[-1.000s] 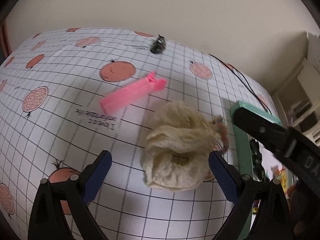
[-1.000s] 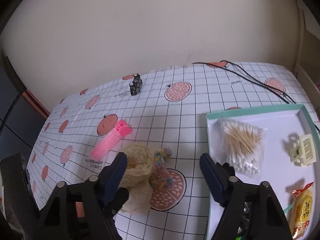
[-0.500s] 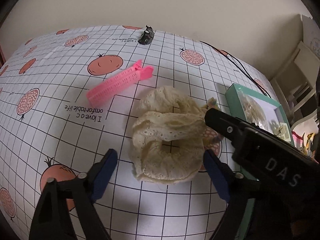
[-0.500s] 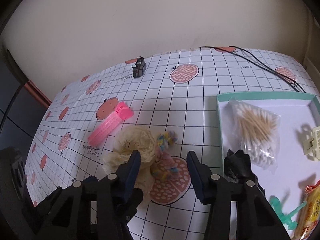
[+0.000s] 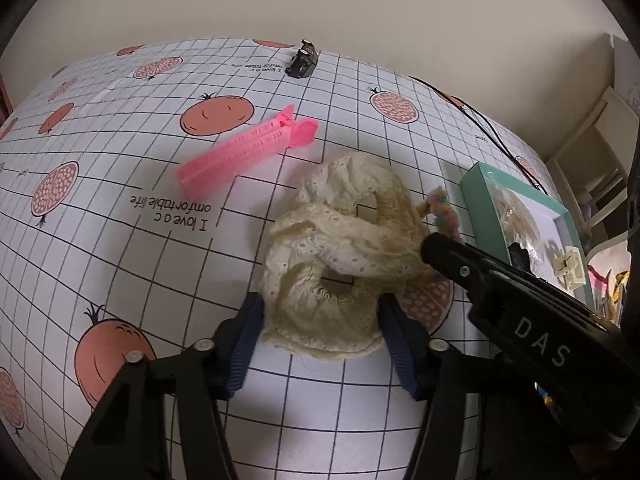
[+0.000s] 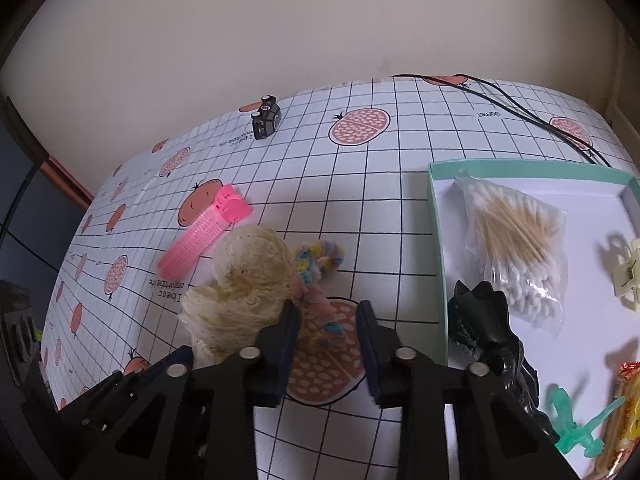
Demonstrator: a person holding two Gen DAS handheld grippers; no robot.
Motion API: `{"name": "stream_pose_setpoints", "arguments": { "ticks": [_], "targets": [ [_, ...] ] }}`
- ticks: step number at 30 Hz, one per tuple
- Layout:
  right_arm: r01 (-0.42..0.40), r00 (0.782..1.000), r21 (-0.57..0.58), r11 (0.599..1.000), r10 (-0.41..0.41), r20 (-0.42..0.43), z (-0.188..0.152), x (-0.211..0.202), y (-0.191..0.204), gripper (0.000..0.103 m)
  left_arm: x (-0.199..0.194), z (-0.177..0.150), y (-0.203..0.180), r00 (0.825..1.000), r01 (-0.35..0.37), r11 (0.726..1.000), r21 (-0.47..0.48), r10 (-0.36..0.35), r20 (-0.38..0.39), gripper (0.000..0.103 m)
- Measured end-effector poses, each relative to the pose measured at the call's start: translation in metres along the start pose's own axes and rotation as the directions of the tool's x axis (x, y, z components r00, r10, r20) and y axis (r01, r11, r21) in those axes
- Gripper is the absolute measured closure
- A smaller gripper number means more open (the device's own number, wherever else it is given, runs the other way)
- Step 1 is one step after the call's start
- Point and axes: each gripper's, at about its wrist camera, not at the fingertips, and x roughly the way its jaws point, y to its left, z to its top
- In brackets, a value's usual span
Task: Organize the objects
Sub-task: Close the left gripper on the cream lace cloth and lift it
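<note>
Two blue pads of the left gripper (image 5: 318, 340) stand open on both sides of the cream lace scrunchie (image 5: 344, 260), left of the teal tray (image 5: 478, 192), probably to grasp it. From the right wrist, the right gripper (image 6: 328, 346) is half closed around the pastel scrunchie (image 6: 320, 280) beside the cream one, not yet squeezing it, likely to carry it right into that tray (image 6: 436, 264).

Both grippers narrowed: left (image 5: 320, 332) around cream scrunchie (image 5: 344, 256), right (image 6: 326, 336) around pastel one (image 6: 320, 280).

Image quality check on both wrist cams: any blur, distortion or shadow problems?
Left wrist: heavy fisheye bowing of the gridded tablecloth, dark corner vignette; the cream lace scrunchie is sharp, with soft shadows under the pink hair clip. Right wrist: same bowing; the cream claw clip at the edge looks smeared, and the cotton swab bag is sharp without glare.
</note>
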Motion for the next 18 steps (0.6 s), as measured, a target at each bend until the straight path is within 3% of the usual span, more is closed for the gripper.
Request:
{"name": "stream_pose_setpoints", "arguments": {
  "ticks": [6, 18],
  "targets": [
    [0.013, 1.000, -0.003, 1.000, -0.013, -0.008, -0.001, 0.001, -0.002, 0.087, -0.001, 0.001, 0.004, 1.000, -0.014, 1.000, -0.015, 0.014, 0.006, 0.059],
    [0.015, 1.000, 0.006, 1.000, -0.015, -0.012, -0.002, 0.000, -0.007, 0.091, -0.001, 0.004, 0.017, 0.999, -0.047, 0.995, -0.086, 0.049, 0.014, 0.083]
  ]
}}
